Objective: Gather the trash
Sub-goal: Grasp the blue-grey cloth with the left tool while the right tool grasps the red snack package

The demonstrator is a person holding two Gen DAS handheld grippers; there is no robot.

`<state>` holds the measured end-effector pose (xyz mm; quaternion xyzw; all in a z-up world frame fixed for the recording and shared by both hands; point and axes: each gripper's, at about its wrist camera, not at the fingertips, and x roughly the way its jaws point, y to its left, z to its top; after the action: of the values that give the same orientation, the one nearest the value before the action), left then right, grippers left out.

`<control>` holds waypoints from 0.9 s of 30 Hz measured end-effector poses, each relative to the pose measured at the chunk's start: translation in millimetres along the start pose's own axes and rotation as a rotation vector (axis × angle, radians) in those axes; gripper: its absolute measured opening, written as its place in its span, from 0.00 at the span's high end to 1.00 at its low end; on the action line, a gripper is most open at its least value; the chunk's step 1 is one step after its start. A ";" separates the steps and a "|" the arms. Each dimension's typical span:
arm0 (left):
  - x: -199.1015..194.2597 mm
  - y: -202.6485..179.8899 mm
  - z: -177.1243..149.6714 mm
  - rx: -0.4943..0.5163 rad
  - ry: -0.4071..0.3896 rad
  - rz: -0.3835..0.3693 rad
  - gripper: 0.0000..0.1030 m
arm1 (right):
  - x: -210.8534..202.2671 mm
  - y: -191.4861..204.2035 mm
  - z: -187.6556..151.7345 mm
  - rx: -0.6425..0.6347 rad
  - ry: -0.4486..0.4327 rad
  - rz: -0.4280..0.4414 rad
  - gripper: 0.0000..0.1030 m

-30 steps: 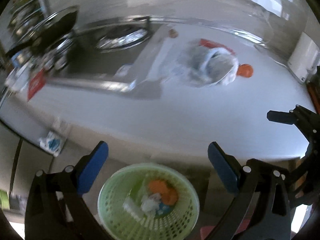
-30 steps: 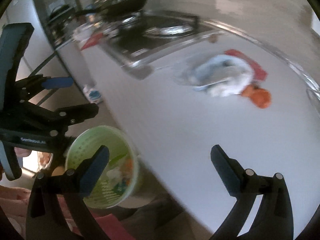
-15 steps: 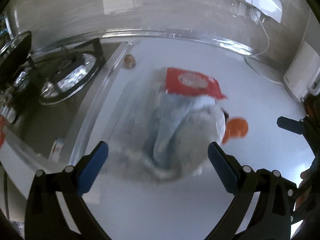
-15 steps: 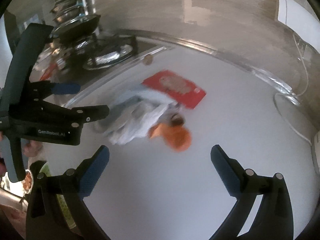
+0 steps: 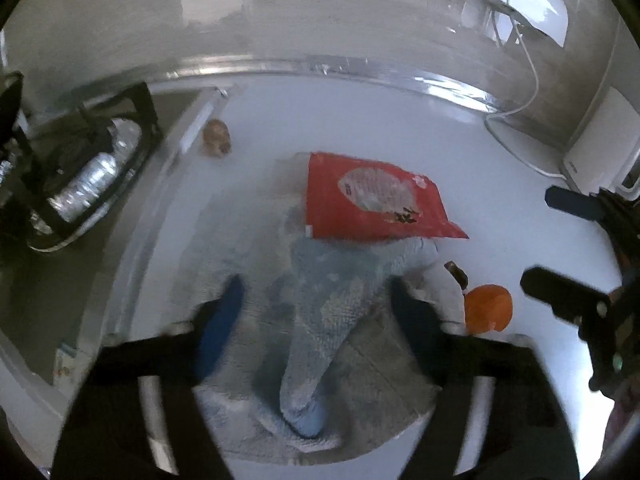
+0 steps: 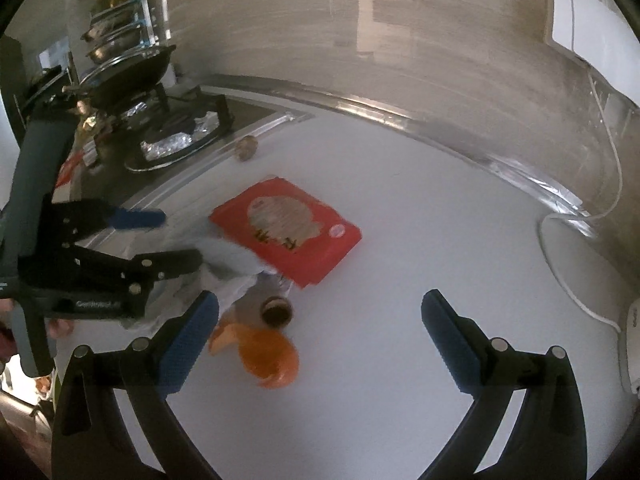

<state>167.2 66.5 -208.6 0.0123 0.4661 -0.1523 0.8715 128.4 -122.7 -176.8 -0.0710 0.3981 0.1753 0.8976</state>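
Orange peel piece (image 6: 266, 354) lies on white counter (image 6: 400, 320), nearest right gripper (image 6: 320, 328), jaws released. Left gripper (image 5: 316, 304), jaws spread, straddles crumpled pale-blue cloth (image 5: 320, 320) beside peel. Flat red snack packet (image 6: 286, 232) beyond peel.

Left gripper (image 5: 316, 312), jaws apart, straddles a crumpled cloth (image 5: 324, 320) below a red packet (image 5: 372, 204).

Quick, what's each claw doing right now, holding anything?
Left gripper: open, empty, either side of the blue cloth.
Right gripper: open, empty, above the orange peel.
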 end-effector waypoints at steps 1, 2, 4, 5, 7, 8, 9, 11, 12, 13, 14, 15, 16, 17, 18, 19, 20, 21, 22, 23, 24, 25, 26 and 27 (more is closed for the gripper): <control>2.8 2.6 1.2 -0.013 0.016 -0.018 0.66 | 1.4 -2.5 1.6 0.001 0.000 0.001 0.02; 3.4 4.4 2.0 -0.022 0.020 -0.028 0.79 | 2.9 -3.9 2.9 0.003 0.000 0.001 0.02; 1.3 6.6 4.5 -0.031 0.006 -0.038 0.86 | 5.5 -7.7 5.0 0.008 -0.003 0.006 0.02; -0.1 6.2 5.2 -0.026 -0.001 -0.036 0.89 | 6.7 -9.7 6.0 0.014 -0.005 0.014 0.02; -5.9 4.3 7.8 -0.007 -0.023 -0.023 0.90 | 10.4 -12.1 8.8 0.026 -0.004 0.035 0.02; -10.9 4.1 9.6 -0.007 -0.037 -0.021 0.91 | 12.5 -12.6 10.8 0.029 -0.007 0.052 0.02; -15.6 5.2 11.7 -0.012 -0.050 -0.027 0.91 | 15.9 -12.3 13.9 0.025 -0.012 0.074 0.02; -26.5 8.8 15.1 -0.031 -0.075 -0.046 0.91 | 22.4 -9.6 19.6 0.006 -0.009 0.094 0.02; -31.5 11.1 15.5 -0.039 -0.086 -0.053 0.91 | 26.6 -8.3 22.9 -0.008 -0.007 0.101 0.02; -38.1 12.9 16.6 -0.046 -0.099 -0.056 0.91 | 31.9 -6.6 27.1 -0.026 -0.003 0.111 0.02; -44.7 14.6 17.9 -0.049 -0.113 -0.061 0.91 | 37.3 -5.0 31.3 -0.042 0.004 0.119 0.02; -50.4 15.6 18.3 -0.048 -0.125 -0.061 0.91 | 40.5 -4.0 33.6 -0.054 0.007 0.126 0.02; -58.4 17.3 18.3 -0.049 -0.145 -0.047 0.91 | 46.1 -3.2 38.4 -0.075 0.010 0.137 0.02; -60.8 18.1 19.9 -0.050 -0.152 -0.042 0.91 | 51.3 -2.5 41.9 -0.091 0.019 0.144 0.02; -65.1 19.6 20.4 -0.053 -0.159 -0.037 0.91 | 56.9 -2.2 45.6 -0.107 0.032 0.150 0.02; -71.7 22.2 19.8 -0.062 -0.172 -0.033 0.91 | 61.5 -2.3 48.6 -0.117 0.038 0.156 0.02; -75.9 24.2 18.8 -0.071 -0.180 -0.034 0.91 | 66.7 -2.6 51.7 -0.127 0.048 0.162 0.02; -80.3 27.2 18.1 -0.083 -0.185 -0.034 0.91 | 72.5 -3.0 54.6 -0.136 0.061 0.165 0.02; -86.3 30.7 16.4 -0.098 -0.192 -0.033 0.91 | 76.8 -3.6 56.1 -0.143 0.070 0.167 0.02; -91.3 33.4 14.8 -0.108 -0.198 -0.032 0.91 | 82.4 -4.4 58.6 -0.152 0.079 0.170 0.02; -96.3 36.2 13.2 -0.119 -0.204 -0.028 0.91 | 87.0 -5.3 60.6 -0.160 0.088 0.175 0.02; -100.7 38.3 11.7 -0.126 -0.209 -0.023 0.91 | 93.8 -6.5 63.0 -0.169 0.108 0.183 0.02; -105.4 40.8 9.8 -0.134 -0.216 -0.017 0.91 | 100.5 -7.3 64.7 -0.179 0.133 0.197 0.02; -109.1 41.4 6.8 -0.139 -0.219 -0.013 0.91 | 104.7 -7.9 65.5 -0.187 0.148 0.206 0.02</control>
<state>127.5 132.5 -120.8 -0.0678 0.3776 -0.1256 0.9149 241.6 -85.6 -210.2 -0.1256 0.4501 0.2972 0.8326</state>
